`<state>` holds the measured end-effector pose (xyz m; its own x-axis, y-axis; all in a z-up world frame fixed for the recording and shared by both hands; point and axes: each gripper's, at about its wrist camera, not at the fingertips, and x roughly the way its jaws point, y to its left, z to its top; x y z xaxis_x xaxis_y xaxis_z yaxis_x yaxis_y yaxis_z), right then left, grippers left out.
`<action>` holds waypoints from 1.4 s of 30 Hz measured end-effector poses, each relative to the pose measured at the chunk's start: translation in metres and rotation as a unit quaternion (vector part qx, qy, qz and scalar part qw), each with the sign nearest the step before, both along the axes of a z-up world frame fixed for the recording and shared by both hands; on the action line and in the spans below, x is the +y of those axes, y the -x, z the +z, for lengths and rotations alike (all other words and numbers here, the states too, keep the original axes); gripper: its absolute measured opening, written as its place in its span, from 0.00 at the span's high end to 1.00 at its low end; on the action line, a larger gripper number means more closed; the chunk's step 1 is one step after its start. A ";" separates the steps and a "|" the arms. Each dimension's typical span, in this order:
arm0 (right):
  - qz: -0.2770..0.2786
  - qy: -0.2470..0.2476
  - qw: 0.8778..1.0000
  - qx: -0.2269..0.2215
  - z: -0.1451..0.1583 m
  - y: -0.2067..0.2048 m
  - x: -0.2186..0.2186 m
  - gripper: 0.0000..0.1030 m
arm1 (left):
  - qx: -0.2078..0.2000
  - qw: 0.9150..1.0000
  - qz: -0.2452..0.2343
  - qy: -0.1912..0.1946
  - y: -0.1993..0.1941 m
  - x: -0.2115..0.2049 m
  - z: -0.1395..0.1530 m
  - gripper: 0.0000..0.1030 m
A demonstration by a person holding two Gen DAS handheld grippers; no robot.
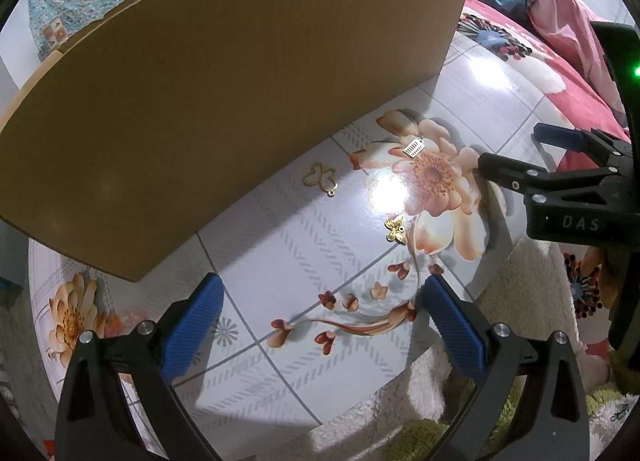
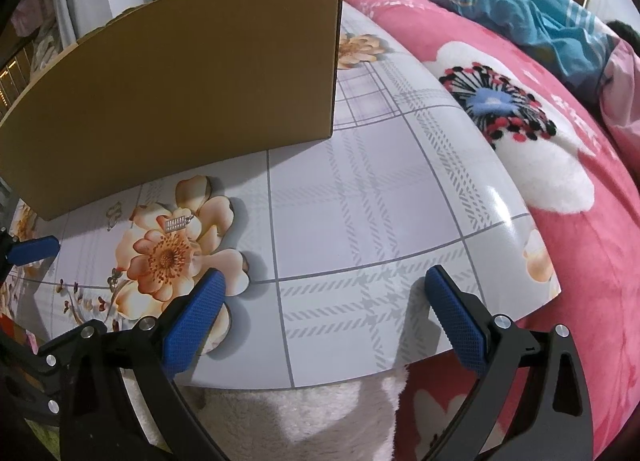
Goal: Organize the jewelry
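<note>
A: Where is the jewelry?

B: Three small pieces lie on the flowered board (image 1: 312, 245). A silver rectangular charm (image 1: 414, 147) rests on the petals of the big printed flower, toward the board's right edge. A gold open butterfly outline (image 1: 320, 178) sits just beside the base of the cardboard box (image 1: 224, 101), at the board's far side. A smaller solid gold butterfly (image 1: 396, 230) lies nearer the middle, below the printed flower.

A: Do any of them touch?

B: No, all three lie apart from one another, and none touches a gripper.

A: What are the grippers doing?

B: The left gripper (image 1: 318, 301) hangs over the near part of the board with its blue pads spread wide and nothing between them. The right gripper (image 2: 324, 293) is likewise spread wide and empty, over the plain checked area near the board's near-right corner. In the left wrist view it reaches in from the right edge, its tips near the silver charm.

A: Can the right camera see the charms?

B: The silver charm (image 2: 176, 224) shows clearly on the flower. The outline butterfly (image 2: 113, 213) is faint by the box, and the small one (image 2: 115, 277) is barely legible.

A: And around the board?

B: The box stands on its far-left part. A pink flowered blanket (image 2: 580, 261) spreads past the right edge, with a white fluffy fabric (image 2: 320, 421) under the near edge.
</note>
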<state>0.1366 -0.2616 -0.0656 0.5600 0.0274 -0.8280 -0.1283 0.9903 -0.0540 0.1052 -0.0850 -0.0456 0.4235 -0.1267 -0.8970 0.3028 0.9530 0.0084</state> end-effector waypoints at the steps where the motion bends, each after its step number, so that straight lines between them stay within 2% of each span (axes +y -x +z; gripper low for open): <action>1: 0.000 0.000 1.000 0.001 0.000 -0.001 0.000 0.08 | -0.001 1.000 0.001 0.000 0.000 0.000 0.000 0.04; 17: 0.020 -0.016 1.000 -0.006 -0.001 0.002 -0.006 0.08 | -0.016 1.000 0.003 0.014 0.002 0.003 0.001 0.04; 20: 0.026 -0.022 0.999 -0.007 0.000 0.003 -0.008 0.08 | -0.017 0.999 0.000 0.039 0.003 0.011 0.004 0.04; 22: 0.032 -0.028 0.999 -0.006 0.002 0.002 -0.009 0.08 | -0.018 0.998 0.000 0.068 0.004 0.019 0.008 0.04; 25: 0.046 -0.038 0.998 -0.004 0.006 0.003 -0.012 0.08 | -0.038 0.995 -0.011 0.090 0.007 0.025 0.015 0.05; 29: 0.053 -0.069 0.996 0.005 0.012 0.001 -0.018 0.09 | -0.059 0.992 -0.042 0.102 0.011 0.024 0.026 0.12; 32: 0.071 -0.088 0.994 -0.003 0.018 0.005 -0.018 0.15 | -0.072 0.990 -0.062 0.106 0.013 0.019 0.032 0.18; 34: 0.089 -0.100 0.991 -0.010 0.022 0.008 -0.015 0.17 | -0.084 0.988 -0.076 0.104 0.016 0.016 0.036 0.18; 38: 0.119 -0.129 0.984 -0.018 0.028 0.006 -0.004 0.26 | -0.092 0.987 -0.086 0.094 0.009 0.007 0.035 0.27; 42: 0.135 -0.158 0.978 -0.011 0.027 0.000 0.008 0.37 | -0.099 0.989 -0.078 0.076 -0.001 0.010 0.031 0.40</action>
<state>0.1364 -0.2531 -0.0391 0.5145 0.4300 -0.7419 -0.3895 0.8880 0.2445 0.1065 -0.0754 -0.0150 0.5529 -0.3318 -0.7643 0.4535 0.8894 -0.0580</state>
